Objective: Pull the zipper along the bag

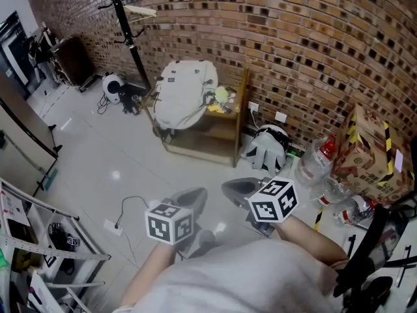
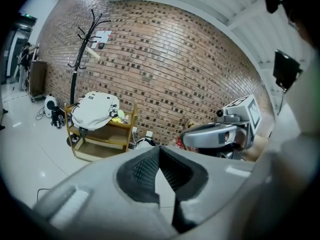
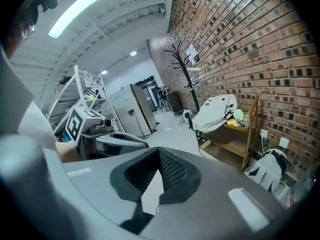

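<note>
A white backpack point(image 1: 186, 93) lies on top of a low wooden shelf cart point(image 1: 240, 119) against the brick wall, a few steps away; its zipper is too small to make out. The backpack point(image 2: 95, 109) also shows in the left gripper view and, as the backpack point(image 3: 215, 111), in the right gripper view. My left gripper point(image 1: 194, 199) and right gripper point(image 1: 240, 189) are held close to my body, far from the bag. The left gripper point(image 2: 159, 148) is shut on nothing. The right gripper point(image 3: 159, 150) has its tips together, also empty.
A second white-and-black bag point(image 1: 268, 147) sits on the floor right of the cart. A black coat rack point(image 1: 127, 25) stands at the back left. Plastic bottles point(image 1: 319, 158) and a cardboard box point(image 1: 371, 149) crowd the right. A metal rack point(image 1: 39, 240) is near left; a cable point(image 1: 124, 207) crosses the tiles.
</note>
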`<action>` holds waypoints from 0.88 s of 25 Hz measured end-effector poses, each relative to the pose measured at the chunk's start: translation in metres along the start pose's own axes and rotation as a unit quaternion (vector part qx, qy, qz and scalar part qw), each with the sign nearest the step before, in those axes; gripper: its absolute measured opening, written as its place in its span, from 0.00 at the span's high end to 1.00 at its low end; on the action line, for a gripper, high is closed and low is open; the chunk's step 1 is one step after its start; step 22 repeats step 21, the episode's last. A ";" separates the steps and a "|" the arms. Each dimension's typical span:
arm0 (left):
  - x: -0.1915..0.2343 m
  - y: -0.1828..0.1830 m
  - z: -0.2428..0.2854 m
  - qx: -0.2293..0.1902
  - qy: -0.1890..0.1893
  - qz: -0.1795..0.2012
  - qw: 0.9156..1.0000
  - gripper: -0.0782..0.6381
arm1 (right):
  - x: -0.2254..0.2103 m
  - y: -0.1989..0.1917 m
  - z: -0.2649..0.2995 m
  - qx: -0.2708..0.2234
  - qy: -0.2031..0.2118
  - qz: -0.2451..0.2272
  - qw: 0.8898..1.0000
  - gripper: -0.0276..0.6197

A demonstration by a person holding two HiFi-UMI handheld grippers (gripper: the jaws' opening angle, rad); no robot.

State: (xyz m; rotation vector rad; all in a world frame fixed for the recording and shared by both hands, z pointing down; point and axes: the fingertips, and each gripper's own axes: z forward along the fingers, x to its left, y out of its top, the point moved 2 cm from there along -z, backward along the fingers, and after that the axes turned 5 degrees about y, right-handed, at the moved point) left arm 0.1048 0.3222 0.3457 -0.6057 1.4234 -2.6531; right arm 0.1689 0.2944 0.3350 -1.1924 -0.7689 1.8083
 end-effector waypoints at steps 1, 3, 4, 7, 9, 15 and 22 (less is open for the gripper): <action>-0.001 0.000 -0.001 0.000 0.000 0.001 1.000 0.89 | 0.001 -0.001 -0.001 0.000 0.000 0.000 1.000 0.96; -0.004 0.000 -0.003 -0.001 -0.001 0.004 1.000 0.89 | 0.003 -0.001 -0.002 0.000 0.000 -0.001 1.000 0.96; -0.004 0.000 -0.005 -0.001 -0.001 0.005 1.000 0.89 | 0.005 -0.001 -0.002 0.000 0.001 -0.002 1.000 0.96; -0.006 -0.002 -0.008 0.000 0.001 0.006 1.000 0.89 | 0.009 -0.005 -0.001 0.005 0.004 -0.004 1.000 0.96; -0.007 -0.004 -0.009 0.002 0.001 0.006 1.000 0.89 | 0.011 -0.006 -0.002 0.006 0.004 -0.004 1.000 0.96; -0.012 -0.006 -0.010 0.005 0.000 0.008 1.000 0.89 | 0.017 -0.008 -0.004 0.011 0.005 -0.010 1.000 0.96; -0.014 -0.004 -0.010 0.002 0.005 0.012 1.000 0.89 | 0.017 -0.008 -0.006 0.010 0.004 -0.016 1.000 0.96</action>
